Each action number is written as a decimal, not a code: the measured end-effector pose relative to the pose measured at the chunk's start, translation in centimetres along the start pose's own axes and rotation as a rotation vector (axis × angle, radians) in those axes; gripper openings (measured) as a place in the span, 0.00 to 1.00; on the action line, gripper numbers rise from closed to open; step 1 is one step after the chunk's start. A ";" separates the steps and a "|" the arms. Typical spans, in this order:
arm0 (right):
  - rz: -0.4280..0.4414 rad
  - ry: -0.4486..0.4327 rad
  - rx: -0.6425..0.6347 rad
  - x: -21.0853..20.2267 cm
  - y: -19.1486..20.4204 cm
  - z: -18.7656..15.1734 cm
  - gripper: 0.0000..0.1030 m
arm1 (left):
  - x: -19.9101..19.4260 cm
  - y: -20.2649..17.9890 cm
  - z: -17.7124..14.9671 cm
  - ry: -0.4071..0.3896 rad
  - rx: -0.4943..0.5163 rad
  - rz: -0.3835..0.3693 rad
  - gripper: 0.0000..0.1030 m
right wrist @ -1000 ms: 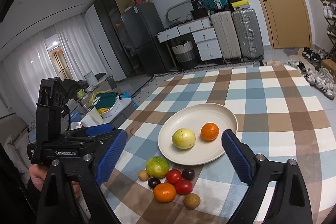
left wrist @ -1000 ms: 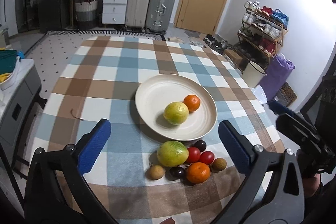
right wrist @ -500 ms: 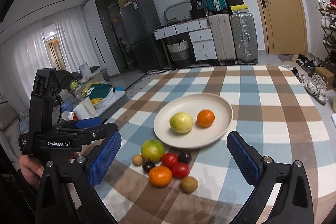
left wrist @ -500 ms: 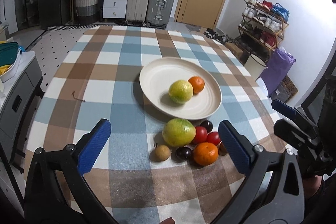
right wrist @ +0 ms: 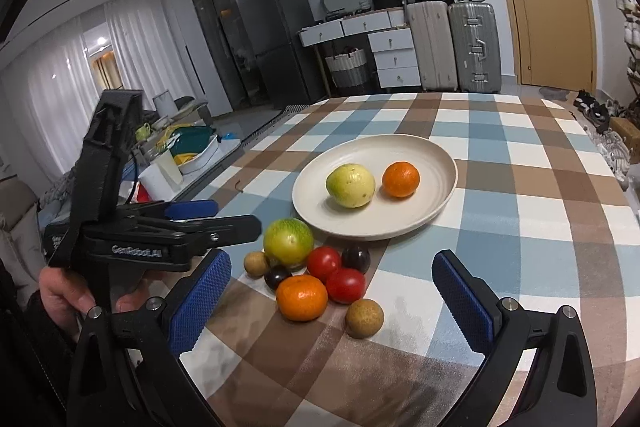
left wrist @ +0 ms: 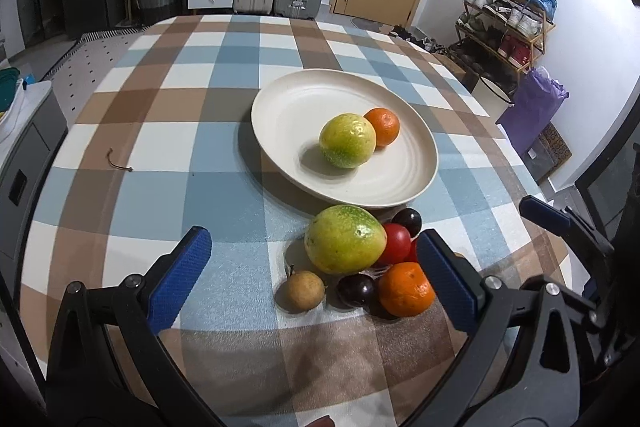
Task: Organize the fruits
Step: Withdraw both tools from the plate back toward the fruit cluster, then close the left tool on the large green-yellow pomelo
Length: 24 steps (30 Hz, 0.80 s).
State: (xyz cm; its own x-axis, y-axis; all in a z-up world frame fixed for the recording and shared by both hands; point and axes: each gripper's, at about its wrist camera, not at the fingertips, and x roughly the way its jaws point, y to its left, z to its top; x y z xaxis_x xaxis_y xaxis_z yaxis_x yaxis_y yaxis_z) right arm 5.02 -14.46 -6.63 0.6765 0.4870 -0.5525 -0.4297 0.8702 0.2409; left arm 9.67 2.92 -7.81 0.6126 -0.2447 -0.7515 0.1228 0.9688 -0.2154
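blue-padded left gripper (left wrist: pixel 312 277) hangs with jaws spread wide around the loose heap of fruit on the checked surface (left wrist: pixel 168 155), just in front of the plate (left wrist: pixel 288 107). from the left: a small brown fruit (left wrist: pixel 301 289), a big green fruit (left wrist: pixel 345 239), a dark plum (left wrist: pixel 356 289), a tomato (left wrist: pixel 397 241), an orange (left wrist: pixel 406 289). the green one looks heavy, smooth and likely to roll; pinch it across its widest middle. right gripper (right wrist: pixel 332 291) also stands spread, holding nothing.

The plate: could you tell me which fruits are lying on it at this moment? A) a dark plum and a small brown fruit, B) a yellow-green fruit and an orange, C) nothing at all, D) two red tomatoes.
B: the plate holds only a yellow-green fruit and an orange; the other fruits lie on the tablecloth beside it.
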 end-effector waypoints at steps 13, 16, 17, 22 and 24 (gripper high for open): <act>0.014 0.028 0.039 1.8 -2.1 -0.3 1.00 | 4.0 0.4 0.4 0.069 -0.005 -0.025 0.99; 0.016 0.032 0.047 2.1 -2.3 -0.4 1.00 | 4.5 0.4 0.6 0.071 -0.008 -0.033 0.99; 0.017 0.032 0.049 2.2 -2.4 -0.4 1.00 | 4.6 0.4 0.6 0.074 -0.007 -0.033 0.99; 0.019 0.027 0.059 2.1 -2.7 -0.4 1.00 | 5.2 0.4 0.7 0.085 -0.013 -0.040 0.99; 0.024 0.027 0.066 2.1 -2.9 -0.4 1.00 | 5.4 0.5 0.7 0.089 -0.016 -0.048 0.98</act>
State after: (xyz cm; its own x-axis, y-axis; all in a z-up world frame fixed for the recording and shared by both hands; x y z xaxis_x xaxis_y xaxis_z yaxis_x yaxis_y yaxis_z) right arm 7.42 -15.98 -8.81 0.6496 0.5066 -0.5669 -0.4049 0.8616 0.3061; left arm 13.54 2.09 -11.55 0.5341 -0.2941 -0.7926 0.1375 0.9553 -0.2618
